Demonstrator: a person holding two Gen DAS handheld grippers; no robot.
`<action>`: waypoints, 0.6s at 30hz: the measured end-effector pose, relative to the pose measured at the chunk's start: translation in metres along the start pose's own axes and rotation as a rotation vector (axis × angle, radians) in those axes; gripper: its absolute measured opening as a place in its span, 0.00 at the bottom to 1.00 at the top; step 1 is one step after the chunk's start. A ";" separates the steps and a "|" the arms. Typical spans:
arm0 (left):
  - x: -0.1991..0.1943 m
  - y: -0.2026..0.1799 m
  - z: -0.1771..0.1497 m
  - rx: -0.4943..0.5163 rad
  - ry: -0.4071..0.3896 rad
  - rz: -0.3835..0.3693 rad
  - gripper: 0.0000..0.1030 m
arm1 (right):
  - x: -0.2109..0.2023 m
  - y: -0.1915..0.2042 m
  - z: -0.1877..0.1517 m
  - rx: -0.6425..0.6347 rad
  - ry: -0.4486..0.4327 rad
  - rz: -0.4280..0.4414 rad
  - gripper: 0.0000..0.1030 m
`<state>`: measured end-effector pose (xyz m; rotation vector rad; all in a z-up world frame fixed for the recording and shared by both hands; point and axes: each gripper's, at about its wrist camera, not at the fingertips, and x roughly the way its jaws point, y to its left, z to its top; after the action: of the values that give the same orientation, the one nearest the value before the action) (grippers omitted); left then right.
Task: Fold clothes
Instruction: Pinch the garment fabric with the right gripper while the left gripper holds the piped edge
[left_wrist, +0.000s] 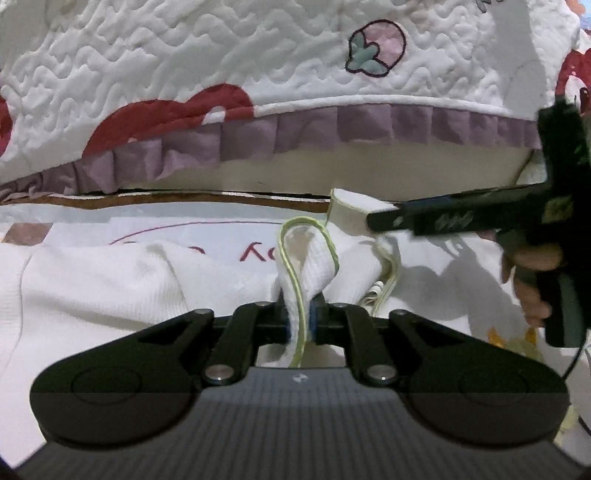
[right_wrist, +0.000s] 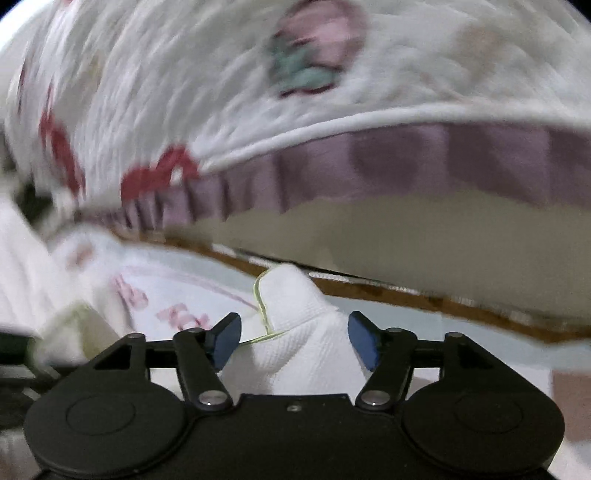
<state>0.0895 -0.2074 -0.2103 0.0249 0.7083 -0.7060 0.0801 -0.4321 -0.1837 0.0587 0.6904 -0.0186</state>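
Left gripper (left_wrist: 301, 317) fingers pinched tight on a strap of the white garment (left_wrist: 92, 284) — green-piped edge runs through the jaws. Right gripper (right_wrist: 293, 338) fingers spread wide, a garment fold between the pads (right_wrist: 225, 339), not clamped. Garment lies on the printed mat (left_wrist: 229, 230) below the quilt (left_wrist: 184, 55).

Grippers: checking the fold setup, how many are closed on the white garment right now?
1. The left gripper is clamped on the white garment's green-trimmed edge. The right gripper is open, with a fabric corner between its pads, not pinched.

R gripper (right_wrist: 294, 339) open w/ white garment (right_wrist: 295, 332) between jaws.
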 end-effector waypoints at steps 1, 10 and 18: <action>-0.002 0.001 0.000 -0.009 0.008 -0.019 0.26 | 0.004 0.006 -0.002 -0.037 0.009 -0.033 0.68; 0.017 -0.009 0.017 0.169 0.102 0.026 0.10 | 0.002 0.007 -0.003 -0.004 -0.064 -0.086 0.13; 0.066 0.014 0.101 0.019 -0.120 0.138 0.09 | -0.020 -0.010 0.002 0.136 -0.183 -0.053 0.12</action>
<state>0.1926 -0.2610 -0.1758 0.0477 0.5787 -0.5771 0.0658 -0.4420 -0.1700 0.1677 0.5072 -0.1205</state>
